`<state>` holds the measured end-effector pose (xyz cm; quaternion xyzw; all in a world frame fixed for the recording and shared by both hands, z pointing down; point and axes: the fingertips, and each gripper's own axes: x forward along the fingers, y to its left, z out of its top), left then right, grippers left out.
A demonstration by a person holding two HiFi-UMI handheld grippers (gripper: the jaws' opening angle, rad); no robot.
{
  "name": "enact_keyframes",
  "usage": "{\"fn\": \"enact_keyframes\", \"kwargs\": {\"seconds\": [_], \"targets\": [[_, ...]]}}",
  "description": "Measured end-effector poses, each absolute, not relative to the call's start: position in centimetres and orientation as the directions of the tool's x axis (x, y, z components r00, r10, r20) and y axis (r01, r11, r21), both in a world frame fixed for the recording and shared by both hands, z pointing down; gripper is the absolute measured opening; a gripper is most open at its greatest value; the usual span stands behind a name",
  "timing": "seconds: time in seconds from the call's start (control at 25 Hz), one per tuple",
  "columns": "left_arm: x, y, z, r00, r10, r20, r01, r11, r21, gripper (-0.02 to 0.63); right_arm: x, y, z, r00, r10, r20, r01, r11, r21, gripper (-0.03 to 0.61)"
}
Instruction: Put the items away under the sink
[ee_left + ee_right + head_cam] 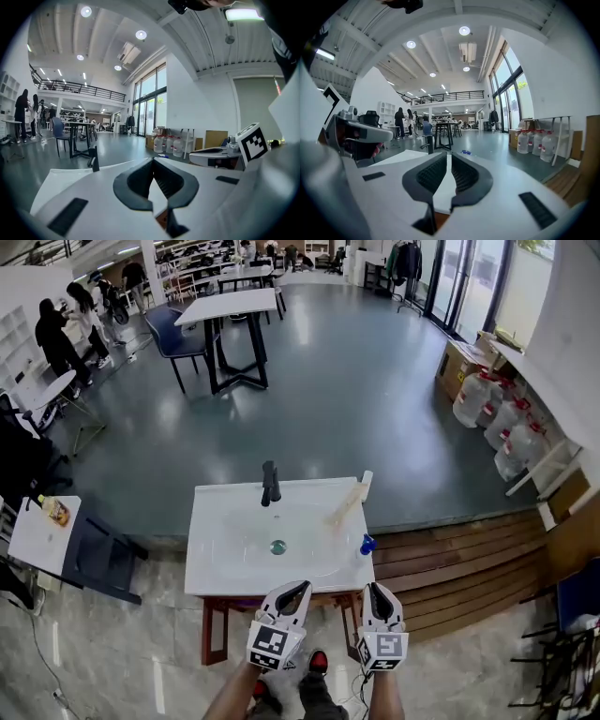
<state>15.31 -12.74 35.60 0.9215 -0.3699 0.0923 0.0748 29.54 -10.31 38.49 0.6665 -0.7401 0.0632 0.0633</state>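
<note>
Head view looks down on a white sink (216, 559) with a black faucet (270, 484) at its back edge. The sink stands on a frame with reddish legs (208, 629). Two loose things lie on it: a small blue item (367, 544) on the right rim, and a pale wooden stick (348, 501) slanting across the back right corner, its far end overhanging.

The left gripper (298, 588) and right gripper (373, 589) hover side by side over the front edge. Each gripper's own view shows the ribbed pads pressed together at the tips, with nothing pinched.

Nothing looks stowed yet, so the step in hand is likely the first pick. The blue item sits just ahead of the right gripper and seems the natural start. That claw would need to spread before it comes down, then close across the item's narrow sides so it is not nudged off the rim. The stick would probably be best taken near its middle so it does not tip.

The space under the sink is hidden by the basin, so I cannot tell whether a shelf is there. The reach will probably go in from the front, between the legs. A raised wooden platform (450, 559) crowds the right side and a dark chair (98, 554) the left, while the floor in front is open
</note>
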Motion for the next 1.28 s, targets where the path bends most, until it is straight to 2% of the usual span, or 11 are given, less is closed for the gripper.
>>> {"fn": "enact_keyframes", "kwargs": {"seconds": [0.32,0.44,0.6,0.96,1.28], "targets": [[18.3,-16.3,38.4,0.677,-0.681,0.280,-0.723,-0.686,0.082,0.006,32.1,-15.5,41.3,-0.186,-0.960,0.209,-0.983,0.182,-0.037,0.055],[18.8,-17.1,39.4,0.659,-0.691,0.298,-0.739,-0.669,0.084,0.006,32.5,-17.0,42.5,-0.216,-0.951,0.222,-0.976,0.213,-0.038,0.148],[18.8,-17.6,40.6,0.635,-0.702,0.324,-0.758,-0.646,0.085,0.006,32.9,-18.7,43.4,-0.236,-0.946,0.224,-0.972,0.232,-0.043,0.180],[18.2,-19.0,42.3,0.580,-0.724,0.374,-0.798,-0.597,0.082,0.006,32.5,-22.0,45.0,-0.292,-0.926,0.239,-0.956,0.290,-0.047,0.183],[17.7,-19.8,42.6,0.557,-0.732,0.392,-0.813,-0.576,0.079,0.006,32.8,-23.2,44.6,-0.279,-0.934,0.221,-0.960,0.279,-0.031,0.170]]}}
